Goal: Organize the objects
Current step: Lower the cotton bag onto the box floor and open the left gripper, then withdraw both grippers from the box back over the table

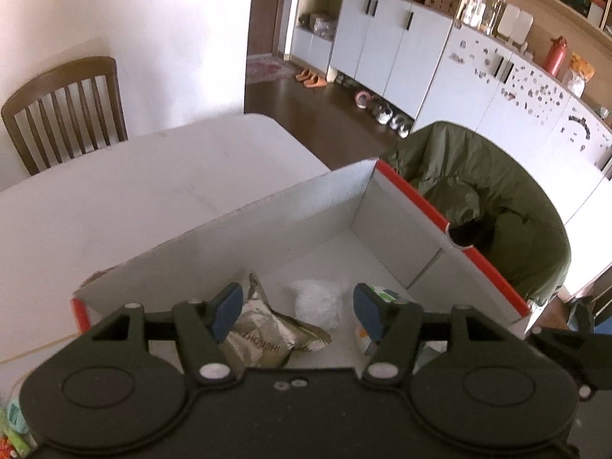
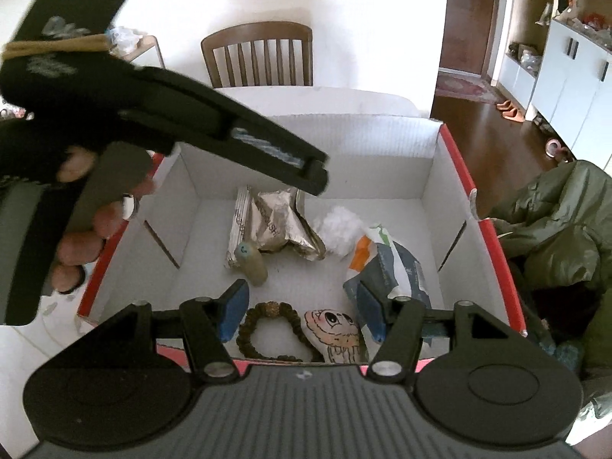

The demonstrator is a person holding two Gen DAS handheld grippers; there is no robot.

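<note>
Left gripper (image 1: 297, 315): blue-padded fingers spread apart, nothing between them, poised over the white cardboard box with red outer rim (image 1: 413, 187). Directly ahead of the left finger lies a crumpled silver foil snack bag (image 1: 264, 329); between the fingertips, farther in, a white fluffy wad (image 1: 317, 302).

Right gripper (image 2: 302, 311): fingers likewise parted and empty, over the near wall of the box. Just beyond its left finger stands a small tan cylindrical bottle with a teal cap (image 2: 252, 264). Between the fingers, on the box floor: a brown beaded bracelet (image 2: 273, 329) and a cartoon-face pouch (image 2: 336, 331). A white-orange-grey plastic packet (image 2: 390, 264) sits beyond the right finger.

The person's hand (image 2: 82, 229) holds the left gripper's handle at the box's left wall.
</note>
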